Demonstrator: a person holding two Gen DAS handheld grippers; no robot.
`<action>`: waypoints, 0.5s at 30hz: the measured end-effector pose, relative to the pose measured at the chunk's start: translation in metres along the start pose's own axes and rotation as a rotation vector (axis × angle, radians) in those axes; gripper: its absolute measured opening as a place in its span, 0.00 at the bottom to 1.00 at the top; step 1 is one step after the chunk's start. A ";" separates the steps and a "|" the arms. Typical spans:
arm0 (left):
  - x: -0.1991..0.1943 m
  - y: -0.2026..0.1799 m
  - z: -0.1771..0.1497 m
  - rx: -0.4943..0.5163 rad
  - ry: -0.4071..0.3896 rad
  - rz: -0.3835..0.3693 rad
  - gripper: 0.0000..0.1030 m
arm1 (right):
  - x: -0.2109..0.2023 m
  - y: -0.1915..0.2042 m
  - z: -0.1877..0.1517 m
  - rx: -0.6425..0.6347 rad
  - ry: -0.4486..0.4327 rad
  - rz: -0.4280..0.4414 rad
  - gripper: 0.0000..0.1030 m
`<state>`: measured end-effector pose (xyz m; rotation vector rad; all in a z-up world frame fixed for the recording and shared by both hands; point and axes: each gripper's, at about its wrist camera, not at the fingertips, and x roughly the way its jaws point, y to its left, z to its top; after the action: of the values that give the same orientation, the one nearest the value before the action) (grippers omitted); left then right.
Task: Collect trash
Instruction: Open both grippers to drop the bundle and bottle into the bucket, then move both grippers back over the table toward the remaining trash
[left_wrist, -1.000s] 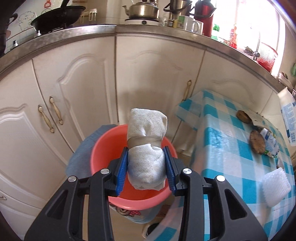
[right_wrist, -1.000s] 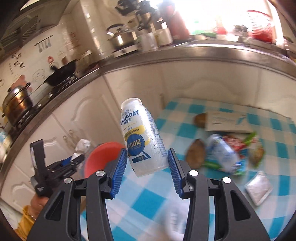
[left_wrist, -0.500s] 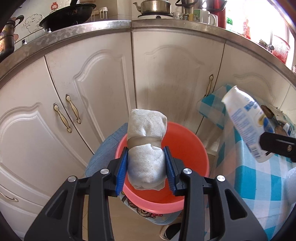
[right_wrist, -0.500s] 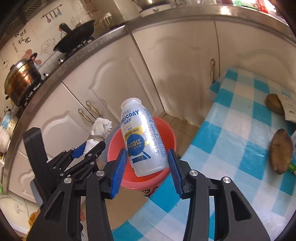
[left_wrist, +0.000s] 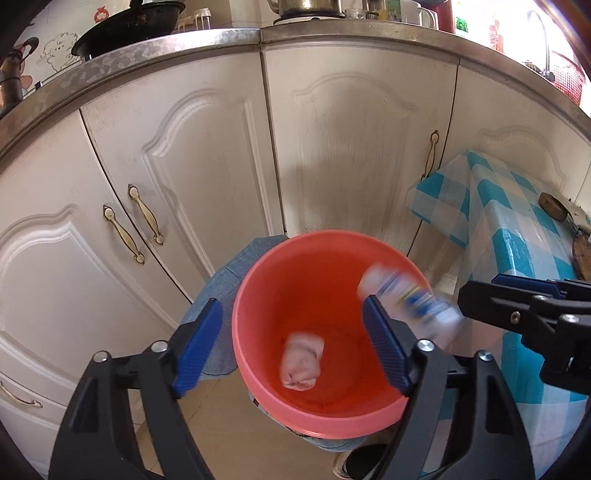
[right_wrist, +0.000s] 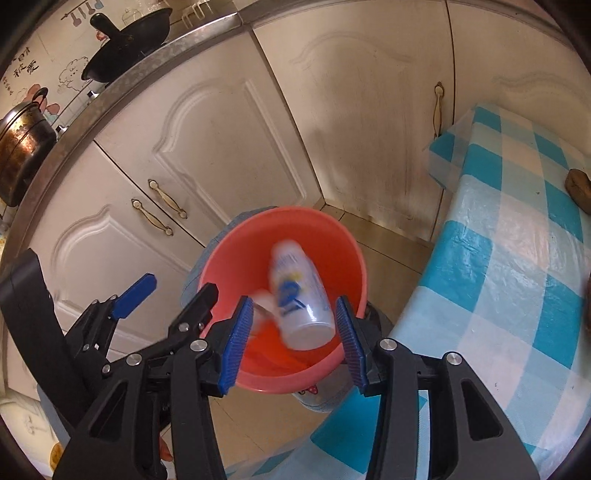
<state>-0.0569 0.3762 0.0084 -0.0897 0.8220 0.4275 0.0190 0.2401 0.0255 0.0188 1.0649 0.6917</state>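
A red plastic basin (left_wrist: 258, 295) sits low in front of the cabinets; it also shows in the right wrist view (right_wrist: 229, 258). My left gripper (left_wrist: 291, 347) is open above it, and the wadded paper towel (left_wrist: 301, 363) is blurred inside the basin. My right gripper (right_wrist: 295, 339) is open over the basin's rim, and it shows in the left wrist view (left_wrist: 517, 306). The white drink bottle (right_wrist: 299, 295) is blurred, loose between the jaws and over the basin; it shows in the left wrist view (left_wrist: 410, 299) too.
White cabinet doors (left_wrist: 207, 166) with brass handles stand close behind the basin. A table with a blue checked cloth (right_wrist: 517, 258) is at the right, with brown scraps (right_wrist: 578, 184) on it. A blue fabric (left_wrist: 218, 280) lies under the basin. A wok and pots sit on the counter.
Both grippers opened. The paper towel left the left gripper and dropped into the basin. The bottle left the right gripper and is falling toward the basin. The right gripper moved over the basin.
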 end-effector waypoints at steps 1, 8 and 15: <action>0.001 -0.001 0.000 0.005 0.004 0.001 0.81 | 0.000 0.000 -0.001 -0.001 -0.007 -0.005 0.55; -0.001 -0.002 -0.002 0.012 0.012 0.018 0.86 | -0.023 -0.009 -0.008 0.036 -0.068 -0.058 0.78; -0.013 -0.005 0.002 0.015 -0.001 0.011 0.87 | -0.063 -0.026 -0.021 0.092 -0.135 -0.044 0.83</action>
<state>-0.0611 0.3675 0.0181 -0.0707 0.8253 0.4319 -0.0035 0.1794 0.0563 0.1199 0.9645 0.5931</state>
